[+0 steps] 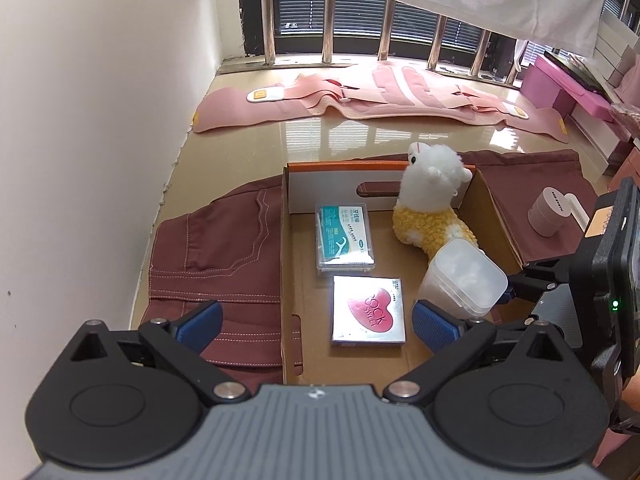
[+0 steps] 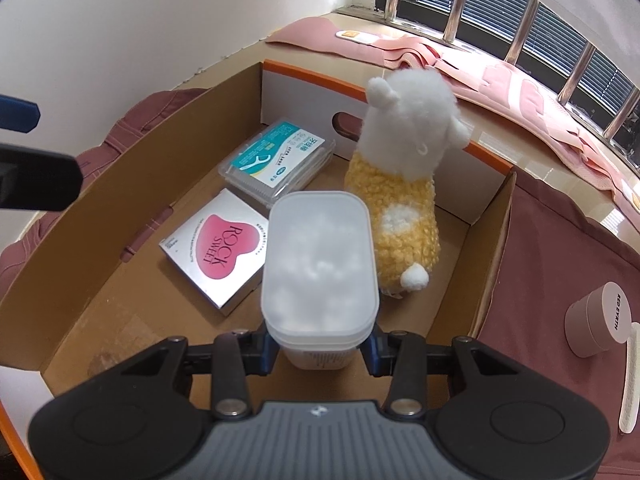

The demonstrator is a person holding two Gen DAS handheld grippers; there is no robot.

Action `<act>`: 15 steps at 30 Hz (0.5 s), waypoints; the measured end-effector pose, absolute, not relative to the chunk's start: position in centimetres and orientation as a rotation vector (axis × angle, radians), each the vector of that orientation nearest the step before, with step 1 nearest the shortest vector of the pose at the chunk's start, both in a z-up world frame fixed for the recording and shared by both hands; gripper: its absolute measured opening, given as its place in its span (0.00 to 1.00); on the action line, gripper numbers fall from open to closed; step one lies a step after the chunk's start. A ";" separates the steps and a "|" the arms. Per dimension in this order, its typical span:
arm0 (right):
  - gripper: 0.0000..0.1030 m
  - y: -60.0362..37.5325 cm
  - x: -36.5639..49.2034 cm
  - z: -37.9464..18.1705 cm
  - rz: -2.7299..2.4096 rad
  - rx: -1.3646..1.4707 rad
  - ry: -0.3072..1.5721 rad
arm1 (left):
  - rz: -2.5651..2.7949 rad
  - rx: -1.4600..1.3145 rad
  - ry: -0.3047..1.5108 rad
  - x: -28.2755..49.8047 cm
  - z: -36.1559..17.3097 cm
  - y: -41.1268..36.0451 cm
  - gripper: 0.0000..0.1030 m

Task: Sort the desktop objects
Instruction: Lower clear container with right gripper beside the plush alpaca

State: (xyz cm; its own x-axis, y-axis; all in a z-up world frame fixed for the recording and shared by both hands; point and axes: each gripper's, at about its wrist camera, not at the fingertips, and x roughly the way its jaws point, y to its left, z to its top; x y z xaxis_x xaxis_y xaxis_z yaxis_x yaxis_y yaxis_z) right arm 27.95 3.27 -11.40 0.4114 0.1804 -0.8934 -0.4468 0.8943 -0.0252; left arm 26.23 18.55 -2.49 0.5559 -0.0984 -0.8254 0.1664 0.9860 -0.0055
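An open cardboard box [image 1: 498, 220] [image 2: 120, 200] holds a teal floss-pick case [image 1: 346, 240] [image 2: 276, 160], a silver box with a pink heart [image 1: 368, 312] [image 2: 218, 248] and a white-and-yellow plush alpaca [image 1: 430, 200] [image 2: 404, 184]. My right gripper [image 2: 320, 350] is shut on a frosted white lidded container [image 2: 318, 268] [image 1: 464, 280] and holds it inside the box beside the alpaca. My left gripper [image 1: 316, 324] stands wide open over the box's near left side, just above the heart box, with nothing between its fingers.
The box rests on maroon trousers [image 1: 216, 248] [image 2: 560, 248] spread over a glossy beige surface. A pink jar [image 1: 548, 216] [image 2: 600, 320] and a white strip [image 2: 630, 376] lie on the cloth to the right. Pink belts [image 1: 360, 96] lie by the barred window; a wall runs along the left.
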 end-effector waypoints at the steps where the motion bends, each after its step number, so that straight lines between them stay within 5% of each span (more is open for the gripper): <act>1: 0.39 3.3 28.0 -11.4 0.401 -0.279 1.080 | -0.156 0.077 0.968 26.2 -2.5 18.6 1.00; 15: 0.39 4.0 29.1 -11.5 0.427 -0.315 1.094 | -0.145 0.060 0.971 26.1 -2.5 19.2 1.00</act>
State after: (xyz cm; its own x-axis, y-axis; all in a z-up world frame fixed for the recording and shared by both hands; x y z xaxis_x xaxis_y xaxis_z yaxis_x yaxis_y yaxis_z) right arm 29.11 4.00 -11.54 0.3916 0.1772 -0.9029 -0.4811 0.8759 -0.0368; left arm 26.14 19.17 -2.46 0.5556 -0.0956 -0.8259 0.1493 0.9887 -0.0141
